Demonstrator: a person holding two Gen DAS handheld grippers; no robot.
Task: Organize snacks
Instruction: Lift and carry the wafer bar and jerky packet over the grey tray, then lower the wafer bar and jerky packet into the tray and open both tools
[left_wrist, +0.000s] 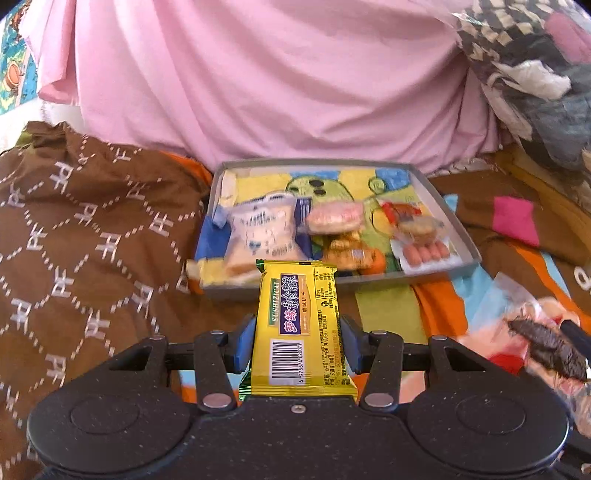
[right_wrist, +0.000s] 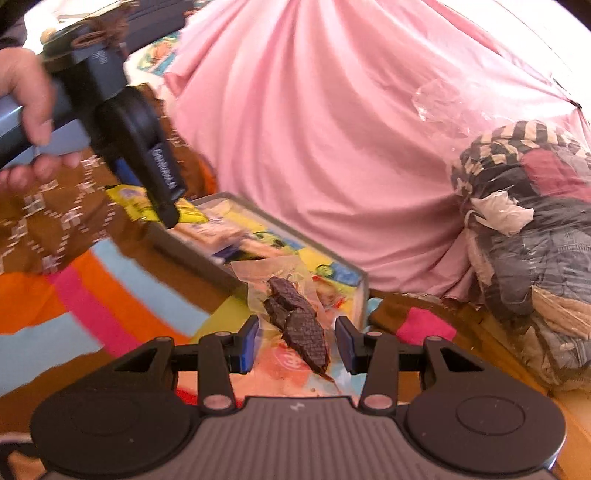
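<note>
A yellow snack packet (left_wrist: 291, 288) with a barcode stands lengthwise between the blue pads of my left gripper (left_wrist: 297, 332), which is shut on it just short of the grey tray (left_wrist: 369, 284). Inside the tray lie a white bag (left_wrist: 262, 229), a pink round snack (left_wrist: 334, 218) and a pack of small sausages (left_wrist: 424, 254). My right gripper (right_wrist: 297, 332) is shut on a clear packet of dark dried meat (right_wrist: 295, 317), held near the tray's (right_wrist: 192, 254) right corner. That packet (left_wrist: 535, 339) also shows at the lower right of the left wrist view.
A big pink cloth bundle (left_wrist: 277, 74) rises behind the tray. Brown patterned fabric (left_wrist: 74, 240) lies to its left, and a bagged pile of clothes (right_wrist: 524, 229) is on the right. A striped colourful blanket (right_wrist: 92, 295) is underneath. A hand (right_wrist: 22, 96) holds the left gripper.
</note>
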